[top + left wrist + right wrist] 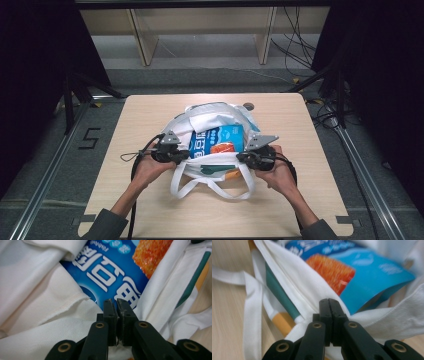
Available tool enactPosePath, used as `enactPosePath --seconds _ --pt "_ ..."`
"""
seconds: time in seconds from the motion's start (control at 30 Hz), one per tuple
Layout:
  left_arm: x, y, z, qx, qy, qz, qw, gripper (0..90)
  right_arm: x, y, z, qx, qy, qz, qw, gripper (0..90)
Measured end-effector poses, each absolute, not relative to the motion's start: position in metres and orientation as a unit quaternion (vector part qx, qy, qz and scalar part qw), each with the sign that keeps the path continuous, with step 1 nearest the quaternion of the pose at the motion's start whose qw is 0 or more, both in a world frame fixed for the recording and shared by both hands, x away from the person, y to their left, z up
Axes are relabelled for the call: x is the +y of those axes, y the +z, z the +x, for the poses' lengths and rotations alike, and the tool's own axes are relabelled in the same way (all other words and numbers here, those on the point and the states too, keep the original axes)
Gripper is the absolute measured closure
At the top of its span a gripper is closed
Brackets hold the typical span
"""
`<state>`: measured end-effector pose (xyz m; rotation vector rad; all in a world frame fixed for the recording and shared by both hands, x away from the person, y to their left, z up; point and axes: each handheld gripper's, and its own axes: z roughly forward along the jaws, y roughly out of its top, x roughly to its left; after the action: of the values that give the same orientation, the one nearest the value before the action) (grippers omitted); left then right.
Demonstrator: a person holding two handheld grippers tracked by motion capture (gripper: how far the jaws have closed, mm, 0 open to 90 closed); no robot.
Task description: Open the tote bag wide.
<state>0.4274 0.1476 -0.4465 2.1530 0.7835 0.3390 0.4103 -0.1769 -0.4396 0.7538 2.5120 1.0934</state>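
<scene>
wooden table (150,200), dark room; both grippers (172,154) (252,158) clamped on white bag (210,122) rim.

From my remote seat I saw a light wooden table (150,200) filling the lower middle of the frame on grey carpet (40,150). A pale wooden shelf unit (200,30) ran along the top centre. Black curtains (30,60) darkened the upper left and right. Cables (295,45) trailed at upper right, and metal floor rails (50,170) ran down both sides.
</scene>
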Motion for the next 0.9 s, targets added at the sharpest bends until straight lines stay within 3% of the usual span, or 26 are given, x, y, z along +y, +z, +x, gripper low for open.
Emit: enactPosePath --seconds 0.4,0.57,0.63,0.73,0.9 --pt "0.176 -0.426 0.427 0.356 0.160 0.793 0.467 83.9 -0.203 -0.402 0.435 0.814 0.438 0.301 0.234 90.0" --pt "0.188 -0.422 0.427 0.370 0.162 0.783 0.473 84.0 -0.214 -0.411 0.452 0.809 0.419 0.339 0.233 90.0" --pt "0.191 -0.425 0.430 0.377 0.169 0.782 0.466 84.3 -0.219 -0.428 0.459 0.821 0.375 0.347 0.253 90.0" --pt "0.192 -0.432 0.432 0.388 0.160 0.778 0.468 84.6 -0.226 -0.442 0.463 0.822 0.369 0.364 0.236 90.0" --pt "0.195 -0.431 0.431 0.384 0.160 0.781 0.465 84.9 -0.223 -0.413 0.453 0.808 0.408 0.345 0.248 90.0"
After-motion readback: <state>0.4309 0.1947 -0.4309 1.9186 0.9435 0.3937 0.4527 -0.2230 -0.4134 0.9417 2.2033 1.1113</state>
